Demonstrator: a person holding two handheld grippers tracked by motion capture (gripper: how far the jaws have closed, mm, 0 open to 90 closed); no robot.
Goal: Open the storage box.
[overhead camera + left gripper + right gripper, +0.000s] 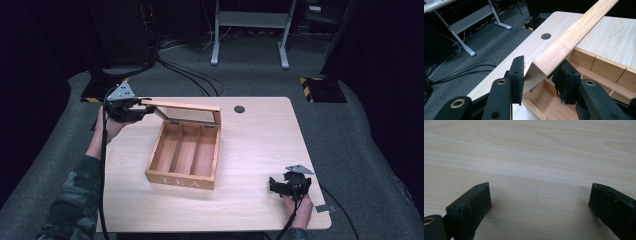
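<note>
Lid [187,106] of tea box [184,155] was held raised at table [260,150] centre.
Its left corner was pinched by the closed left gripper [537,75]; the right gripper [540,195] was rested wide open, empty, near right. A slipped corner could let the lid slam shut.

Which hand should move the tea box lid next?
Left. The left gripper is shut on the lid corner of the tea box. The right gripper sits open on the table, away from it.
</note>
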